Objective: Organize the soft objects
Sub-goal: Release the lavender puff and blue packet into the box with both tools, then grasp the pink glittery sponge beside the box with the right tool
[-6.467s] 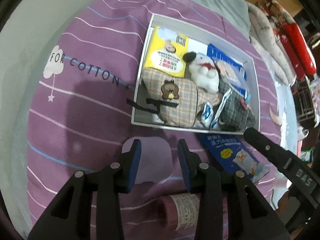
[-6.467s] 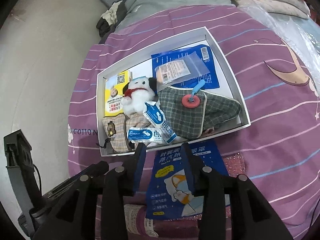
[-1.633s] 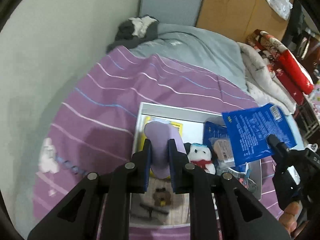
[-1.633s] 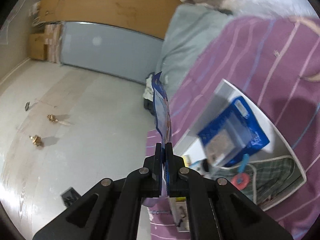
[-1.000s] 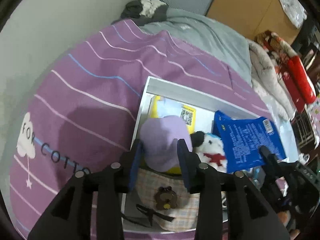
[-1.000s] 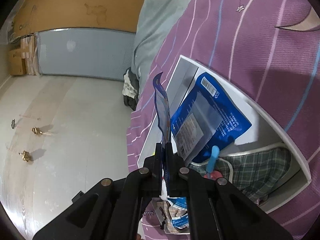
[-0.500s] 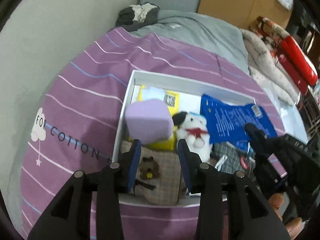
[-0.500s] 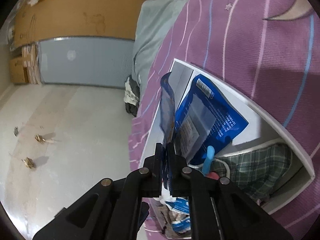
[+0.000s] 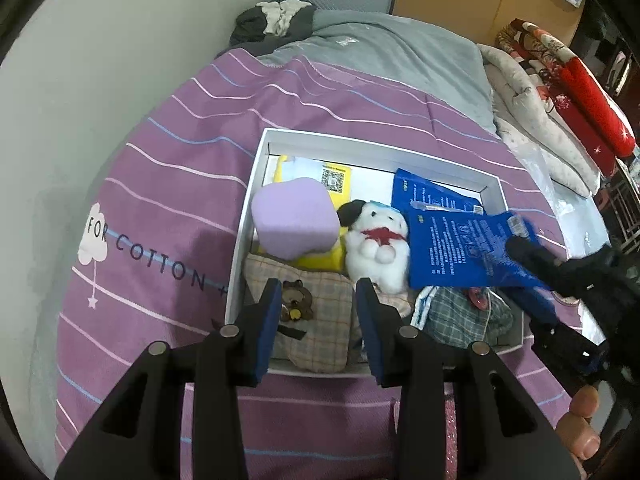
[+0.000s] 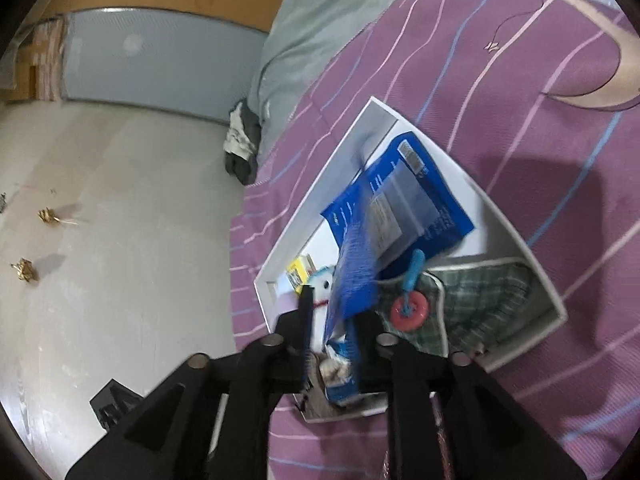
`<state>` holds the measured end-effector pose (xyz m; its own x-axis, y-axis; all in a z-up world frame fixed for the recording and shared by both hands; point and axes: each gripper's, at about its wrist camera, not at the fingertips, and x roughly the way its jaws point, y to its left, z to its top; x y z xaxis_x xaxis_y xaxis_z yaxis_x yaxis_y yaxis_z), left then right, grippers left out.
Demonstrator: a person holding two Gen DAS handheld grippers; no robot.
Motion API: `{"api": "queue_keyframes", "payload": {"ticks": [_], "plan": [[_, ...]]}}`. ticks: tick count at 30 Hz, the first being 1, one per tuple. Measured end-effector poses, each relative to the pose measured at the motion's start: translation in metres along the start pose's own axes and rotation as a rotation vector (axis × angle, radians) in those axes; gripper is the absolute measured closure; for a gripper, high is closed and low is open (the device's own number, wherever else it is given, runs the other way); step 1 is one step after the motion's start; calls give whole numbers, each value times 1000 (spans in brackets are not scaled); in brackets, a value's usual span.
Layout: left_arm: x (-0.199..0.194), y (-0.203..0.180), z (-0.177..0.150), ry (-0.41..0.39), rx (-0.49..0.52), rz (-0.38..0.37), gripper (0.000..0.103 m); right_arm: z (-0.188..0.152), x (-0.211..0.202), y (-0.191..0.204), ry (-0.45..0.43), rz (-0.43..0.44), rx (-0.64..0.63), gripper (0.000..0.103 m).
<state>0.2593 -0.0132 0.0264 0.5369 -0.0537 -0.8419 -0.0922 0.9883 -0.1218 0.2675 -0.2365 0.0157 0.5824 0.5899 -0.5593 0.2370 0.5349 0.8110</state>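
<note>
A: Where is the blue packet [image 9: 464,254] relative to the right gripper [image 10: 334,334]?

B: It stands between the parted fingers, its lower edge near the right finger, and leans forward over the white box [image 9: 256,184]. The jaws are spread apart; the blur hides whether either pad touches the packet, so a grip cannot be confirmed.

A: And the purple sponge [image 9: 294,220]?

B: It lies ahead of the left gripper [image 9: 316,326], clear of both fingers, on top of the yellow packet [image 9: 334,258] at the box's far-left corner. The left jaws are wide apart with nothing between them.

A: What surrounds these items in the box?

B: The white plush dog [image 9: 376,240] sits just right of the sponge, touching the blue packet's edge. The beige plaid pouch [image 9: 320,332] lies directly ahead of the left fingertips, with the green plaid pouch [image 10: 476,312] to its right. A second blue packet [image 10: 404,200] lies flat at the far end.

A: And the support?

B: The box rests on a purple striped bedcover [image 9: 160,184]
</note>
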Motion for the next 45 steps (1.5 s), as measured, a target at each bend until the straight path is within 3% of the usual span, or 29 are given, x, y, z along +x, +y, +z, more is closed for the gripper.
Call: {"api": "queue_keyframes", "payload": {"ticks": [2,8,13,22,27,36,39,45], "plan": [[-2,-1,-1,1,2,3,63,-1,-5,4,25,-8,0,44],[-7,-3,-2,2,4,-5,63,-6,-23,23,69,-61,-119,35],[-12,-7,-4,12,22,0,63,-11,-25,34,109,-66,-170,33],[-14,-10,-8,75,40,19,63,-11,-43,39,80,-97,-204,33],[-12,-6,-10,125,29,24,63,-11,-47,39,93,-149,-209,33],[-10,2,-14,185,24,46,63,-24,-49,48,116,-267,-364,33],[-9,0,-17,232,43,13,63,-29,-48,45,133,-312,-406,33],[-8,-10,-27,337,82,-133,63,-40,-47,34,226,-293,-462,33]]}}
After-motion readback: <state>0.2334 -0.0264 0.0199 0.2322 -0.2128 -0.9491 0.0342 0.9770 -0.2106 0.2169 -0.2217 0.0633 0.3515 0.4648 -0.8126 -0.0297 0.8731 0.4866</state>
